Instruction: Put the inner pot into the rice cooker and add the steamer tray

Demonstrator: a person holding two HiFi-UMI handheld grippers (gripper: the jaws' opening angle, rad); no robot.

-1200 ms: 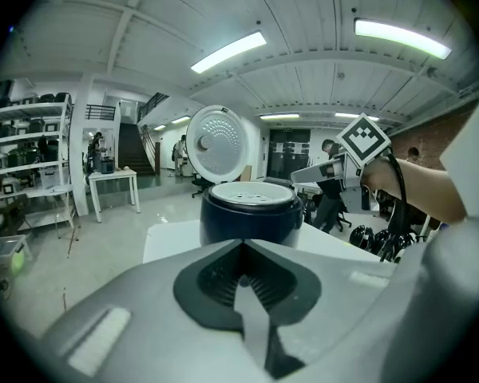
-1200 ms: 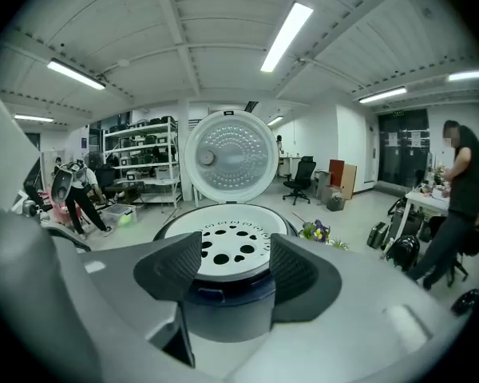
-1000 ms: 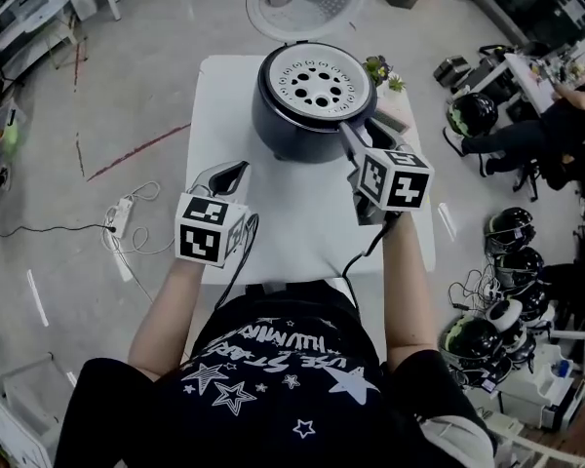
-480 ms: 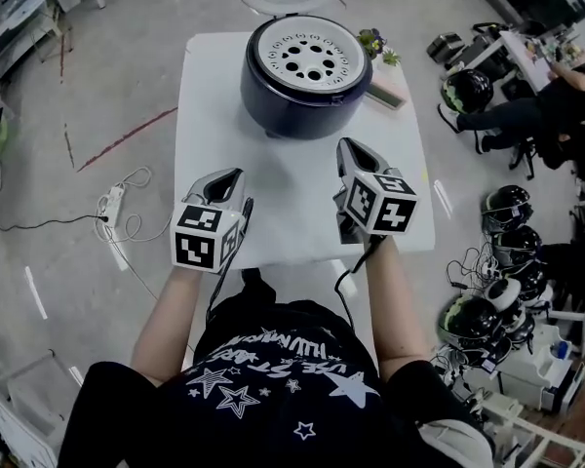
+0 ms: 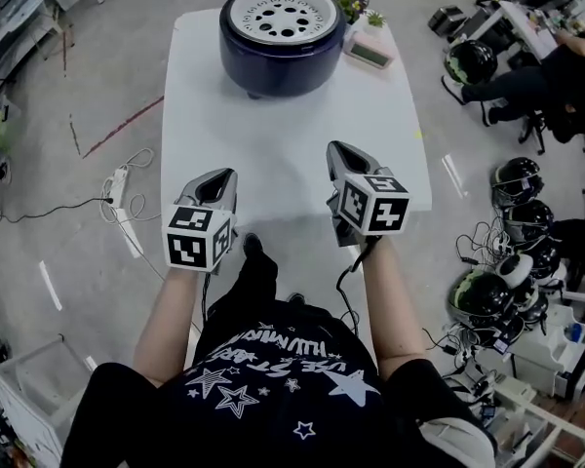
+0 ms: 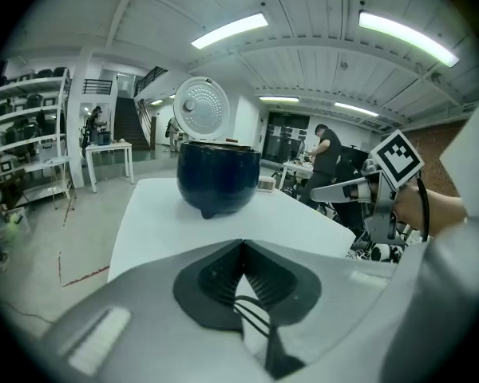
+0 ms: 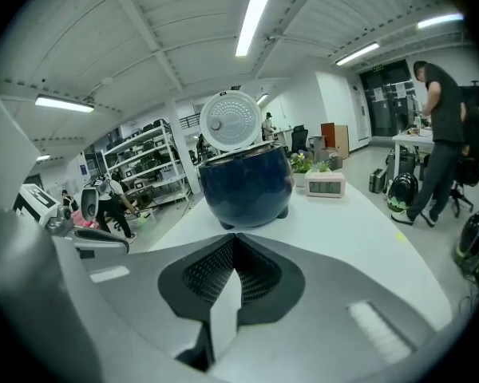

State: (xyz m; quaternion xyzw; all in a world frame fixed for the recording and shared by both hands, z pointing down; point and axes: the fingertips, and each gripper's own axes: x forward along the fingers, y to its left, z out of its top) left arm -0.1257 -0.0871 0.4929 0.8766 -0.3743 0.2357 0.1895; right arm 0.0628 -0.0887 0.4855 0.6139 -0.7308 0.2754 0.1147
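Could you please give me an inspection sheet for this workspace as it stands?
Surface: white table, rice cooker at far end.
Job's things: lid up; steamer tray seated on top.
Clutter: clock and plant beside the cooker.
Grippers: left tool and right tool shut, empty.
Cables: power strip on floor, left; cable under right tool.
Surroundings: helmets on floor, right; person beyond.

Head view's top edge chops off most of the rice cooker (image 5: 282, 47) lid (image 6: 201, 108), steamer tray (image 5: 281, 10) hides what's underneath (digital clock (image 5: 369, 52) digits too tiny to read).
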